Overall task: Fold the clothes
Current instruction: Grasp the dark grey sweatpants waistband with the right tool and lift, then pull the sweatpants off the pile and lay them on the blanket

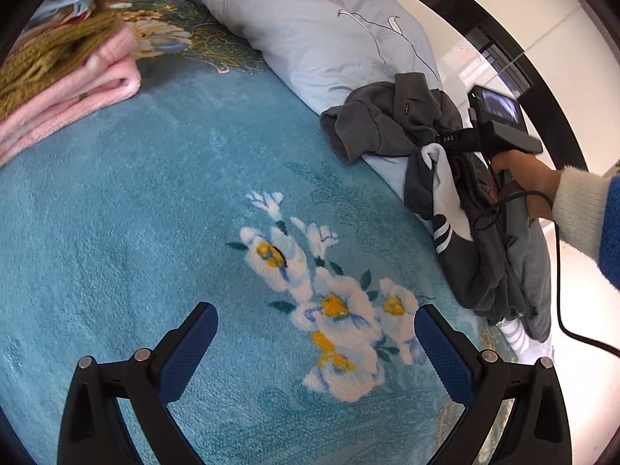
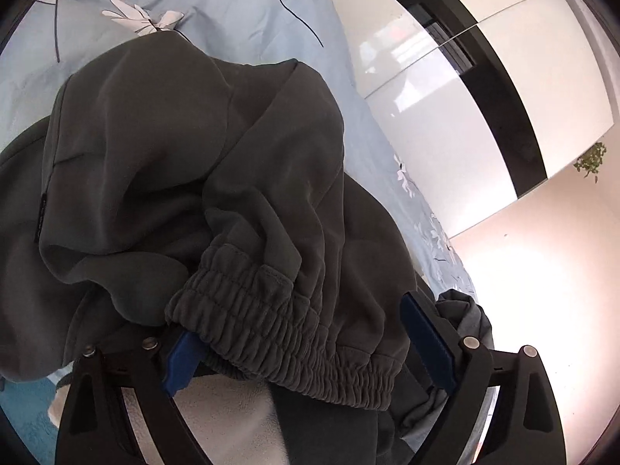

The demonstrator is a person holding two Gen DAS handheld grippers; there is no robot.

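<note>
A crumpled dark grey garment (image 1: 391,120) with an elastic waistband lies at the right edge of the bed, partly on a light blue quilt. In the right wrist view it (image 2: 193,178) fills the frame, its gathered waistband (image 2: 279,329) lying between the open fingers of my right gripper (image 2: 310,345). The right gripper also shows in the left wrist view (image 1: 445,141), reaching into the pile. My left gripper (image 1: 316,329) is open and empty above the turquoise floral blanket (image 1: 155,213).
A folded stack of pink and olive clothes (image 1: 66,89) sits at the far left. The light blue flowered quilt (image 1: 321,38) is bunched along the back right. A white glossy floor and wardrobe (image 2: 503,116) lie beyond the bed edge. A cable (image 1: 562,310) trails from the right hand.
</note>
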